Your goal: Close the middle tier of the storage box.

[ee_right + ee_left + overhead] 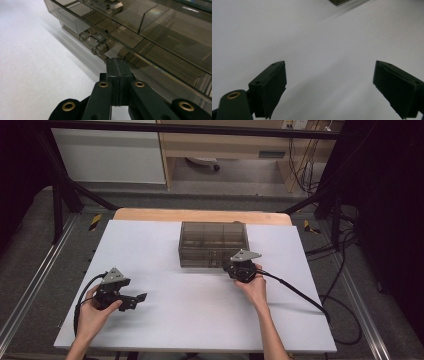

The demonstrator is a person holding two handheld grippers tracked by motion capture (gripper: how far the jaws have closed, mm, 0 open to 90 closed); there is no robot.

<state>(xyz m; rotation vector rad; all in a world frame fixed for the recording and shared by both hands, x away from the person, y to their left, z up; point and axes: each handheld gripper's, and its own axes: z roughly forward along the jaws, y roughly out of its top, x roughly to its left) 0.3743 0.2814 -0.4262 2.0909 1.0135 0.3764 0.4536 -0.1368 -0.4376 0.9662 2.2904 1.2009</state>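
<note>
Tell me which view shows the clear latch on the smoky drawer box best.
The right gripper view: the latch sits close and sharp just ahead of the shut right gripper. The high view shows the whole drawer box, but its latch is too small to tell. The left gripper view catches a corner of the box.

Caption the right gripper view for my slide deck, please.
Right gripper, jaws shut, tip at the front edge of a smoky transparent compartment box.

Smoky clear compartment box (214,244) mid-table, right tongs (235,265) at its front edge, left tongs (136,301) apart over white tabletop (165,320)
</note>
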